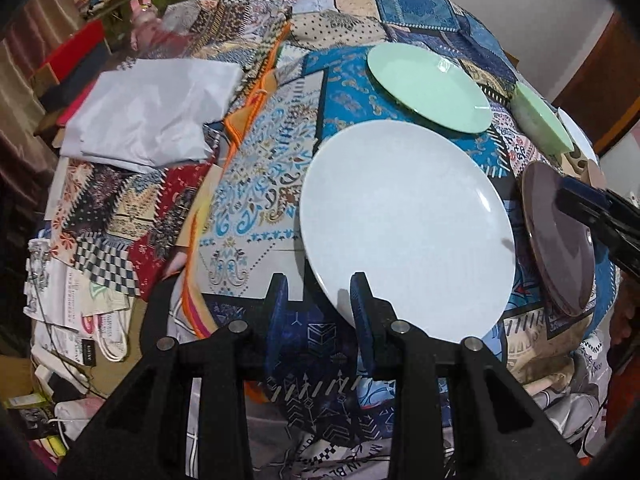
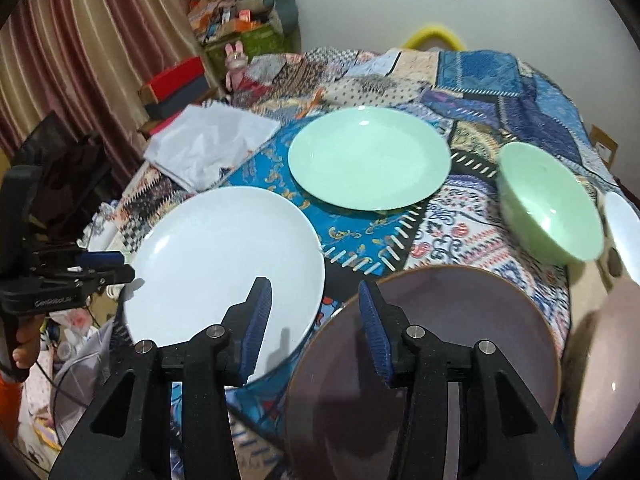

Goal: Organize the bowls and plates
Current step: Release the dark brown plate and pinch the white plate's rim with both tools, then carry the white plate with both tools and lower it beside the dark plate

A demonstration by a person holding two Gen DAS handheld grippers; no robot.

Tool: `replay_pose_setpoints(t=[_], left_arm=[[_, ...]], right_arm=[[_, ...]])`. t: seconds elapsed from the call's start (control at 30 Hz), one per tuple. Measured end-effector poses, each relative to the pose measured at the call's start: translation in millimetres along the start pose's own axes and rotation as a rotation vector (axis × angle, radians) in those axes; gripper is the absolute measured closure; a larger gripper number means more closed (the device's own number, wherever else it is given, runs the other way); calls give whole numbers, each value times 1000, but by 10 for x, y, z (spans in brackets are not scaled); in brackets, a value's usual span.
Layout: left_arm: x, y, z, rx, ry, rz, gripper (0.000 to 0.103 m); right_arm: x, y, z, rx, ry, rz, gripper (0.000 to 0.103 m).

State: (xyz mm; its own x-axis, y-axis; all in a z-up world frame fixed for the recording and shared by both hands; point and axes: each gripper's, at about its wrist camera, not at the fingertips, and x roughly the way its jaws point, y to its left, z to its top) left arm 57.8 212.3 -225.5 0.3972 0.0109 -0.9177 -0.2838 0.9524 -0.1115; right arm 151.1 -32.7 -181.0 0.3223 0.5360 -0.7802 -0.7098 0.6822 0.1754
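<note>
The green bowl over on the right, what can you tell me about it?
The green bowl is pale mint, glossy, like glazed ceramic or glass, with a plain round rim. It is empty and stands upright on the patchwork cloth, right of the green plate and apart from it. Neither gripper touches it.

Soft, even indoor light falls from overhead. Small glare spots sit on the green plate (image 2: 369,158) and green bowl (image 2: 550,200), whose rim is motion-blurred. Fisheye bending and dark vignetting grow away from the white plate (image 2: 224,260), which carries faint claw shadows.
</note>
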Motion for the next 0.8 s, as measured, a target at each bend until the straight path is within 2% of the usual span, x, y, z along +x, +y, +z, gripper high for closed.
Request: replay_pose_setpoints(t=[0.3,0.53,0.8], left_arm=[[193,13,0,-3,31,-56,71],[245,9,-2,-10,39,-97,71],[309,-17,6,-24,41,-137,71]], right_arm=[[391,55,98,-46,105,26,61],[551,83,125,-72,177,48,72],[653,123,137,-118,216,14,73]])
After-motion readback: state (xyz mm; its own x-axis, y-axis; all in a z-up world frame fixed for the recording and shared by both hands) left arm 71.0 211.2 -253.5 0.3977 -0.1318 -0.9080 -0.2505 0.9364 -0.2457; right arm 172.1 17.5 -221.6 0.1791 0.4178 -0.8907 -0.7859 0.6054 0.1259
